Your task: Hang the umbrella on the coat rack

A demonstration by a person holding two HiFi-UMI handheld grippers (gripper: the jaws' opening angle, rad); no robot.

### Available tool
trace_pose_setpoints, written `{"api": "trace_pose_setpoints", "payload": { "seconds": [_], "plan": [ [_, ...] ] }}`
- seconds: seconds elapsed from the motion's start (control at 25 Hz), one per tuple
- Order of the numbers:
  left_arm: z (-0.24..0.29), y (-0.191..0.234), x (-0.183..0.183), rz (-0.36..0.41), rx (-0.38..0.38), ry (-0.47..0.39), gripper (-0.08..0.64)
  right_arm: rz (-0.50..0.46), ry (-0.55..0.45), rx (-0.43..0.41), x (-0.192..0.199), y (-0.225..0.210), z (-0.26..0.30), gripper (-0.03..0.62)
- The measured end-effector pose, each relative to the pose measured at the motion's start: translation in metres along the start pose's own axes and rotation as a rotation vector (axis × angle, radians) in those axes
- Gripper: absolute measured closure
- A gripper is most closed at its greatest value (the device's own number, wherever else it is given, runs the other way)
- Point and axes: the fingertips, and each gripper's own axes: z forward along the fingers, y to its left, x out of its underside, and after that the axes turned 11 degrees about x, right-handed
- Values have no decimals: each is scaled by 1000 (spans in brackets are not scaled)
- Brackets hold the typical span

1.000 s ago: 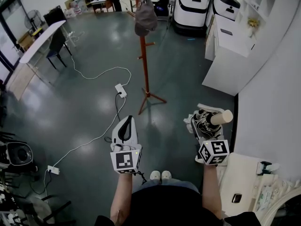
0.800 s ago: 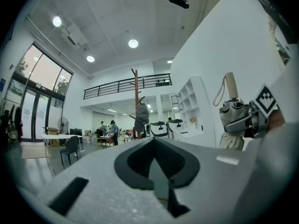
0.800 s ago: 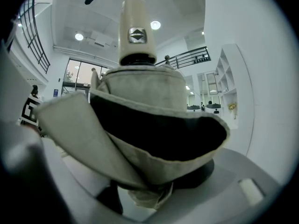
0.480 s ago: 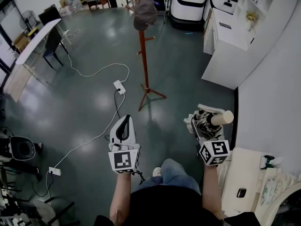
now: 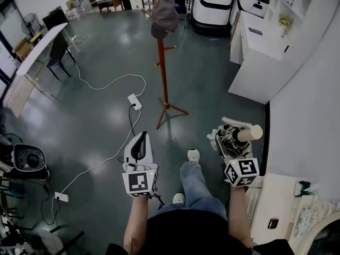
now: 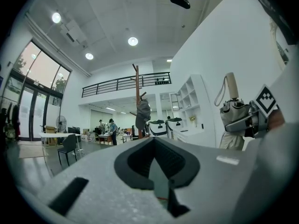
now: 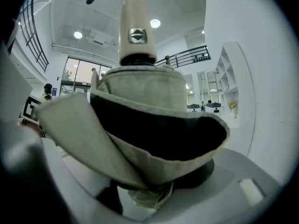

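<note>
The wooden coat rack (image 5: 162, 68) stands on the dark floor ahead of me, a grey cap (image 5: 164, 16) hanging near its top. In the left gripper view the coat rack (image 6: 137, 101) is far off, centre. A folded beige-and-black umbrella (image 5: 234, 137) with a cream handle (image 5: 250, 133) is clamped upright in my right gripper (image 5: 232, 141). It fills the right gripper view, where my right gripper (image 7: 149, 190) is shut on the umbrella (image 7: 140, 111) low on its folds. My left gripper (image 5: 139, 146) is shut and empty, level with the right one, well short of the rack. From the left gripper (image 6: 156, 164), the umbrella (image 6: 232, 113) shows at right.
A white cable with a power strip (image 5: 135, 101) snakes across the floor left of the rack's feet. White cabinets (image 5: 257, 54) and a wall run along the right. Two white machines (image 5: 215, 7) stand behind the rack. A table (image 5: 37, 49) and chair (image 5: 57, 52) are far left.
The person has stepped forward, one leg and shoe now out ahead between the grippers. Both grippers keep their pose; the umbrella stays clamped.
</note>
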Motion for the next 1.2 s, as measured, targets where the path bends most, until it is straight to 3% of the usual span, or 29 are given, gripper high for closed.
{"api": "trace_pose_setpoints", "payload": {
  "seconds": [0.56, 0.92, 1.2],
  "plan": [
    [118, 51, 24, -26, -87, 27, 554, -23, 22, -103, -11, -25, 149, 273],
    [218, 94, 11, -33, -162, 27, 554, -29, 60, -220, -29, -36, 267, 273],
    [276, 138, 5, -37, -247, 37, 554, -98, 99, -336, -35, -31, 348, 273]
  ]
}}
